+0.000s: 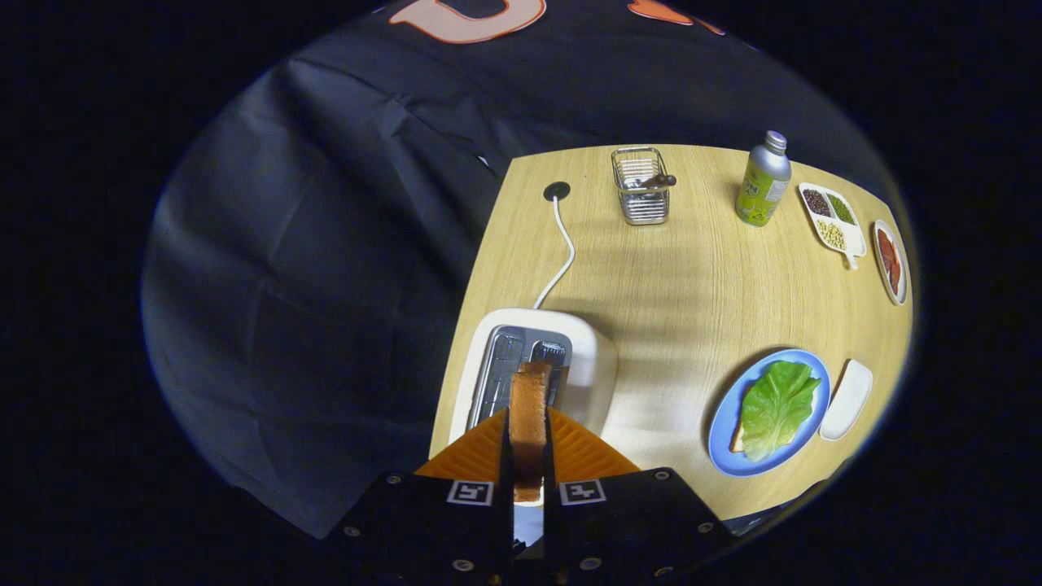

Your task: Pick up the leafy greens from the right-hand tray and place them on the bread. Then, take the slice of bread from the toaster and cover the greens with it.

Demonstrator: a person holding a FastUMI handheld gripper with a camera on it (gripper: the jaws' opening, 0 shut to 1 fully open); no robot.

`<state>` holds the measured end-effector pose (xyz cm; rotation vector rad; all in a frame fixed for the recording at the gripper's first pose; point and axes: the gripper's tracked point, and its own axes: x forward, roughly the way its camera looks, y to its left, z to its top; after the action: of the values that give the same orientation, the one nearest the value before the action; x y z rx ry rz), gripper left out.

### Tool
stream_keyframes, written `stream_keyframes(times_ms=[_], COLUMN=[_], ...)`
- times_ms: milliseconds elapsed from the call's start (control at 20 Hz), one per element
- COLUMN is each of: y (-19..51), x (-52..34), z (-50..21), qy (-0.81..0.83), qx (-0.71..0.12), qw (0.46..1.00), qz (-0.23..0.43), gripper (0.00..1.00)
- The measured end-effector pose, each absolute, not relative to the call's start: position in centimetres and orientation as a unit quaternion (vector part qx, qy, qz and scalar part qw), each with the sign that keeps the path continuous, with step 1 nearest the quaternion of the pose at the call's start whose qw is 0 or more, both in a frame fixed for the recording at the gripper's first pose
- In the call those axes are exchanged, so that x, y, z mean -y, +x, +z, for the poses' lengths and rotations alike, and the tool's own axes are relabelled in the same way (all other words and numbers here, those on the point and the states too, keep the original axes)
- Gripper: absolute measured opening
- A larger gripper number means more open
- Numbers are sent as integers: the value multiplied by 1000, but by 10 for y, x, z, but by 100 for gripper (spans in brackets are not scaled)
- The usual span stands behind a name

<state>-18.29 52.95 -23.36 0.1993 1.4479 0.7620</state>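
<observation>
My gripper [529, 435] is shut on a slice of toasted bread [530, 407], held on edge between both fingers, lifted above the white toaster [586, 358]. The toaster's slots [509, 366] lie just beyond the slice. To the right, on a blue plate [724, 423], a green leaf [777, 407] lies over another slice of bread [738, 440], of which only a corner peeks out. A small white tray [847, 399] sits beside the plate's right rim.
The toaster's white cable [562, 252] runs to a hole in the wooden table [692, 277]. Farther back stand a wire basket [643, 195], a green bottle [763, 183], a divided dish of beans [830, 220] and a dish of red slices [891, 260].
</observation>
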Motion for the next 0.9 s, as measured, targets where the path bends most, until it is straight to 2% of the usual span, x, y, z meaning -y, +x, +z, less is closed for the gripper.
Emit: stream_keyframes(times_ms=[400,900], y=[-146,-129], x=[-441,-331], z=[-214,-289], qy=[167,201], qx=[-619,-637], qw=[683,679], qz=[349,305], gripper=[15,15])
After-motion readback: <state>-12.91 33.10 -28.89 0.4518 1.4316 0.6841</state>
